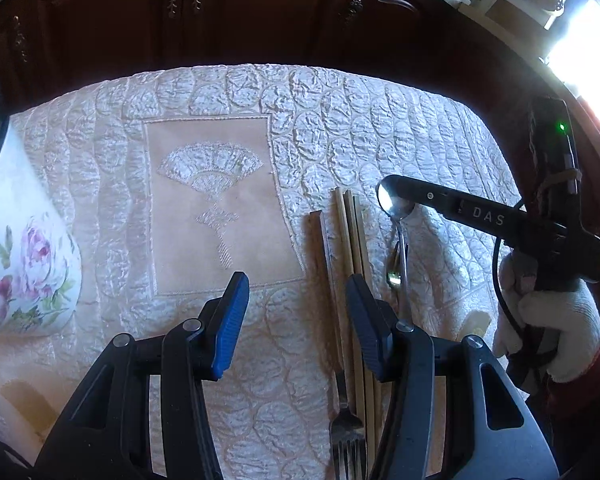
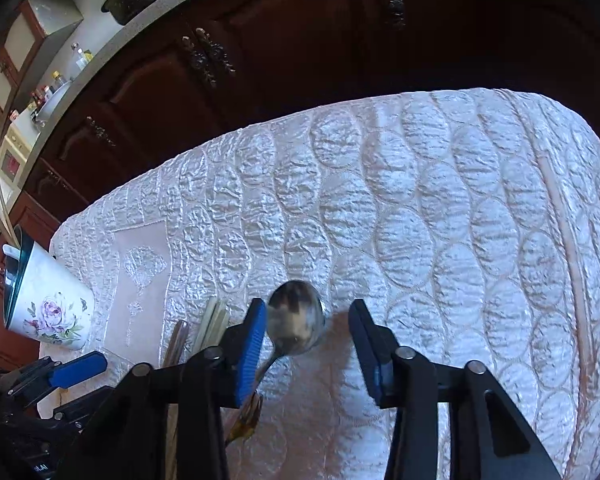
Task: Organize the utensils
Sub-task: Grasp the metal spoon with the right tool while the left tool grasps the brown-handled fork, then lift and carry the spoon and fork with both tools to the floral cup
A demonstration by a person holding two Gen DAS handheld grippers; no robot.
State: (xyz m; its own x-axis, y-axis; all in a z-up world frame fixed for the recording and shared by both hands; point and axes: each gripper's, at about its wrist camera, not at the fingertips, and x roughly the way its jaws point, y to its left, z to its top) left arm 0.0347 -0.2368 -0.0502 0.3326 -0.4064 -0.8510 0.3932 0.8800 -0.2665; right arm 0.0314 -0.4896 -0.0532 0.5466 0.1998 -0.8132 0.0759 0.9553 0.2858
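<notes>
Nearest us: left gripper (image 1: 296, 304), blue-padded jaws apart and empty, poised over a steel fork (image 1: 346, 436) and pale wooden chopsticks (image 1: 354, 232) laid parallel on the quilted cream tablecloth (image 2: 420, 200), we judge for sorting. Beyond: right gripper (image 2: 306, 336), jaws apart astride the bowl of a shiny metal spoon (image 2: 296, 318), not yet clamped. Farthest: white rose-painted ceramic holder (image 2: 48, 304), likely their destination.
</notes>
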